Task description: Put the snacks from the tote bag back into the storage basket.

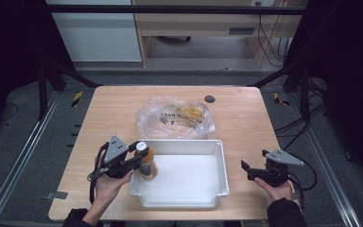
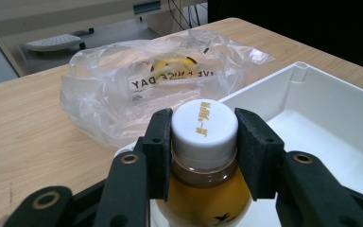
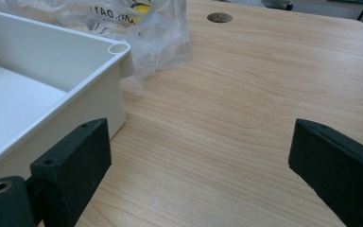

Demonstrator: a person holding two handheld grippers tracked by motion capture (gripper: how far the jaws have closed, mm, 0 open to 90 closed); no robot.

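**Bottle held at the cap, over the tray's left edge**

The left gripper (image 1: 139, 158) has its jaws clamped on the bottle (image 1: 147, 165), with the pads pressing on the two sides of the white cap (image 2: 204, 125). The bottle stands upright at the left wall of the white tray (image 1: 220, 163); I cannot tell if its bottom already rests on the tray floor.

The bottle looks full of amber liquid, so I judge it rather heavy for its size. The cap is hard and ribbed, so it gives a firm hold, but a grip so high lets the body swing below. The shoulder is smooth and could slip.

The right gripper (image 1: 245, 166) rests on the table (image 1: 246, 113) just right of the tray, jaws wide apart with nothing between. A plastic bag (image 1: 175, 117) lies behind the tray.
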